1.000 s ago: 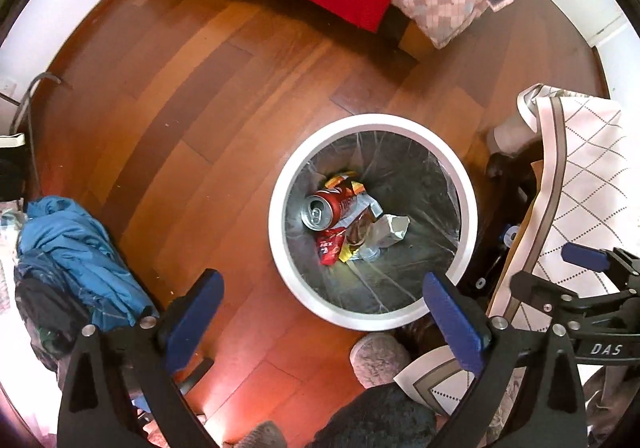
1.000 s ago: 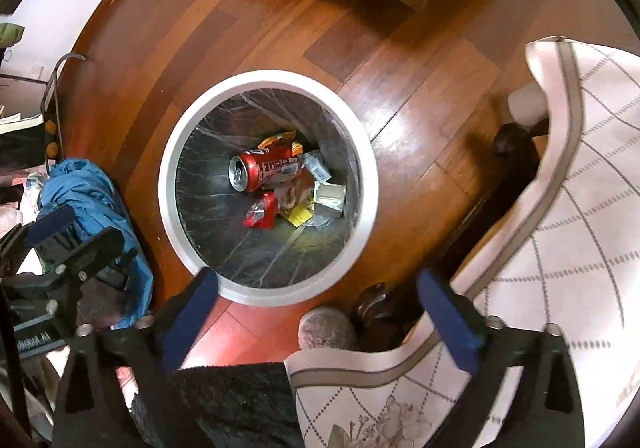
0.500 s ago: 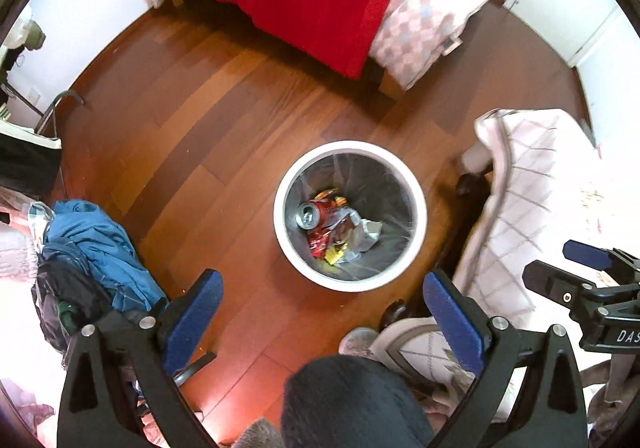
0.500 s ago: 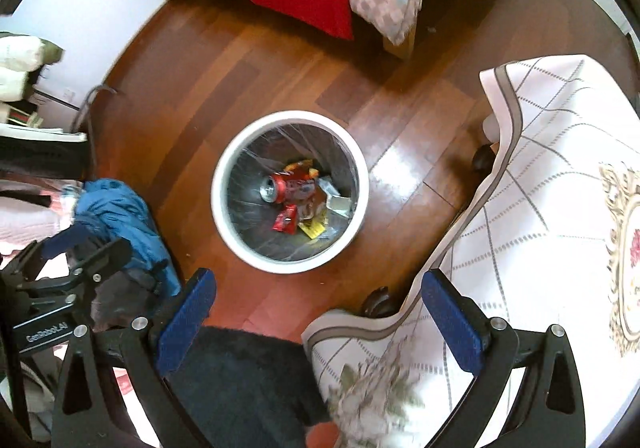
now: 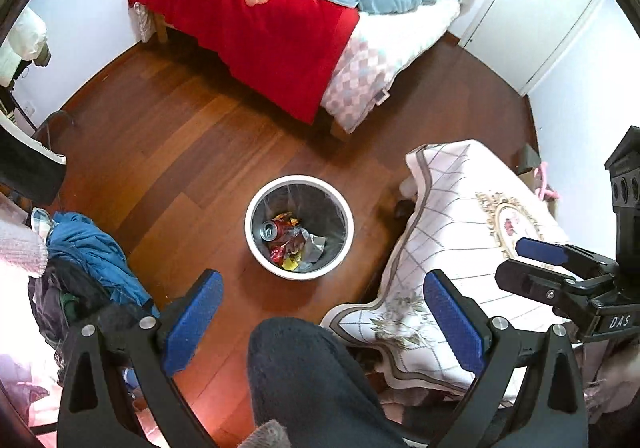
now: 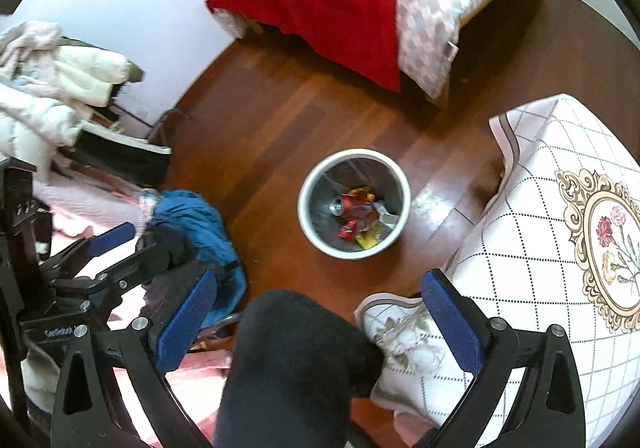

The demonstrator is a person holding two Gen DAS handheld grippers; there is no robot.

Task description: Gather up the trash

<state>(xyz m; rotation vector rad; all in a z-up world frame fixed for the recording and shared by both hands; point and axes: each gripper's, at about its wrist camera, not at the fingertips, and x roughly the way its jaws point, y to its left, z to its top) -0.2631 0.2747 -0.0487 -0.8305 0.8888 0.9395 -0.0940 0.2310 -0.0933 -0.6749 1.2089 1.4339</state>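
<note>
A white round trash bin (image 5: pixel 256 204) (image 6: pixel 402 178) with a clear liner stands on the wooden floor below both grippers. Inside lie a red soda can (image 5: pixel 273 229) (image 6: pixel 347 207), red and yellow wrappers (image 5: pixel 285 254) (image 6: pixel 362 234) and a crumpled grey scrap (image 5: pixel 314 244). My left gripper (image 5: pixel 324 318) hangs high above the floor, open, with nothing between its blue pads (image 5: pixel 194 318). My right gripper (image 6: pixel 320 322) is likewise high and open and holds nothing. Each gripper shows at the edge of the other's view.
A table under a white patterned cloth (image 5: pixel 460 248) (image 6: pixel 560 232) stands right of the bin. A bed with a red blanket (image 5: pixel 272 28) (image 6: pixel 340 12) is at the back. Blue clothes (image 5: pixel 92 248) (image 6: pixel 200 224) are heaped at the left. A person's dark knee (image 5: pixel 308 380) (image 6: pixel 296 364) sits between the fingers.
Both grippers have risen well away from the bin, which now looks much smaller; the bed, the walls and the table top have come into view. Both stay open.
</note>
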